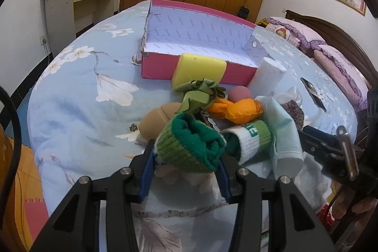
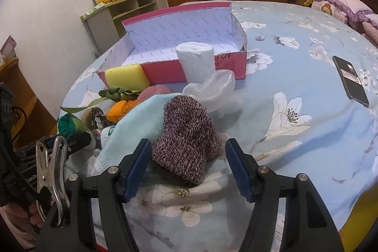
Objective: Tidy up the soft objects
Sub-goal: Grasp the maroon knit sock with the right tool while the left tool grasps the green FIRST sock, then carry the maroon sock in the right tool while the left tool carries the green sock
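left gripper (image 1: pixel 186 157): clamped on a rolled green knit sock (image 1: pixel 191 145), blue pads pressed into both sides of it, low over the bed

right gripper (image 2: pixel 187 164): jaws apart around a maroon speckled knit sock (image 2: pixel 186 136). left pad looks just about on the fabric, right pad clearly off it with a gap. can't really tell if the left one is actually touching

pile between them: second green and white sock (image 1: pixel 250 141) lying just beside the held one, with a pale mint cloth (image 1: pixel 281 134) draped next to it and running under the maroon sock

further out: orange soft thing (image 1: pixel 236 110), a tan rounded piece (image 1: pixel 156 119), a pinkish ball (image 1: pixel 238 93) and an olive green ribbon bow (image 1: pixel 198 91) all bunched together

near the box: yellow sponge (image 1: pixel 198 70) leaning on the front wall, white roll (image 2: pixel 196 60) standing upright against the same wall, a white mesh puff (image 2: pixel 217 84) just in front of the roll

pink box (image 1: pixel 160 67): open top, white lining, sits on the bed behind the pile, nothing inside that i can see

bed (image 2: pixel 295 77): light blue flower print cover, dark phone (image 2: pixel 349 79) lying flat well off to the right of the pile
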The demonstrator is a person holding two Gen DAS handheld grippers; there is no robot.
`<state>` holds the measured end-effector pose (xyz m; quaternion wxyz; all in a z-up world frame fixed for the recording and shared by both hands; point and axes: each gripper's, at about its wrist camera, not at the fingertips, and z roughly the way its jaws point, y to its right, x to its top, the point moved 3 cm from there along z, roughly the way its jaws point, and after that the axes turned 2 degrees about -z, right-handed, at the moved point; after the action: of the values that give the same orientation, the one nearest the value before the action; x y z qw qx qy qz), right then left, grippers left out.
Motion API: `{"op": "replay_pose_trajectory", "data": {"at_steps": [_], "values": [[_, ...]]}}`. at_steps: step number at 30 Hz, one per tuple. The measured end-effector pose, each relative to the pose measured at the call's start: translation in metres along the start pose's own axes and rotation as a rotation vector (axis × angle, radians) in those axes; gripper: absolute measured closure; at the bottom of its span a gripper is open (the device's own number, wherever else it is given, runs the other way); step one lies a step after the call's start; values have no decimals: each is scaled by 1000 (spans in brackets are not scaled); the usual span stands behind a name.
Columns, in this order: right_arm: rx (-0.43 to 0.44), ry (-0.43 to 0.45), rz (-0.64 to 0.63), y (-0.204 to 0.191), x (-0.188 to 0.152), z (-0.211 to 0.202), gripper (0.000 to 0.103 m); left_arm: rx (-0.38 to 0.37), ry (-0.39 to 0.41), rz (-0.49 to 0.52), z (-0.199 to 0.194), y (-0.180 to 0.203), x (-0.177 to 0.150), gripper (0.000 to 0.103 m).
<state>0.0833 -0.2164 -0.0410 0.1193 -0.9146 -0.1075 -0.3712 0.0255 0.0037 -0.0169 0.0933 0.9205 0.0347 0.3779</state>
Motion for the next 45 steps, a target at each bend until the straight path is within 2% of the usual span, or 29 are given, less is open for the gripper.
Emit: {"op": "replay_pose_trajectory", "data": {"at_steps": [4,10,18,30,45], "values": [[7,-7,-22,-5,-2,1,63,1,9,12,-2,3,1,55],[2,17,-31,-8,0,-7,74,-5,35,36,-11,8,2,55],[12,74,-40,-13,3,-28,80,-21,63,40,-25,9,7,55],[31,135,-83,-25,15,-52,81,-72,113,55,-51,15,27,55],[71,188,-145,-38,51,-67,84,-54,162,82,-55,23,83,55]]}}
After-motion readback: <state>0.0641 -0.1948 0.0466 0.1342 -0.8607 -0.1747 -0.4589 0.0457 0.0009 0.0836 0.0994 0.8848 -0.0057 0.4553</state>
